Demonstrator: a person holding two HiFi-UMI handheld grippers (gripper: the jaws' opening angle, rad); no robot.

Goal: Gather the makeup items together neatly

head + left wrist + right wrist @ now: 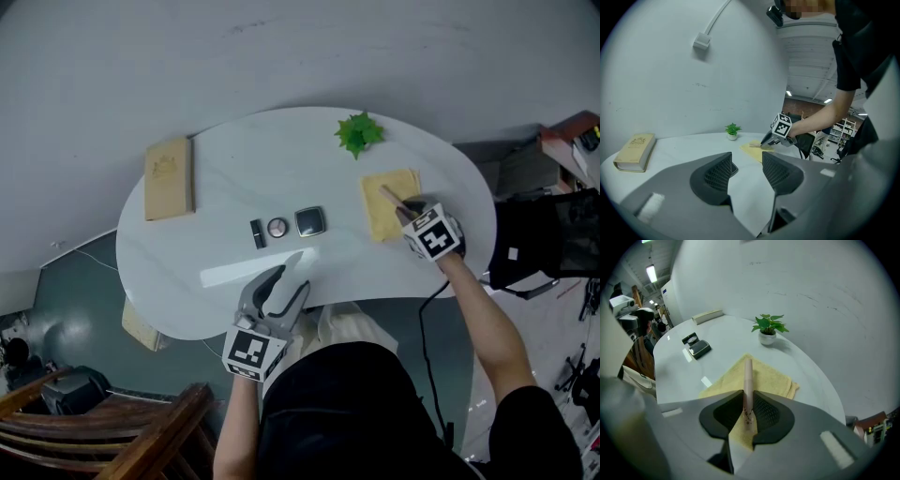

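Gripping a slim pink makeup stick (748,380), my right gripper (749,411) has both jaws closed against its lower end. The stick lies on a folded yellow cloth (380,225) at the right side of a white table (234,150), its free end pointing away from me towards the far edge. My left gripper (746,159) hovers over the near edge of the table, jaws apart with nothing between them.

Three more makeup items sit in a short row near the middle of the table, well apart from the cloth. They are a dark tube (258,233), possibly a lipstick though it is too small to tell, a round compact (277,227) just beside it, and a square compact (310,221). A tan book (169,178) lies flat at the far left. A small green plant (358,133) stands just beyond the cloth.
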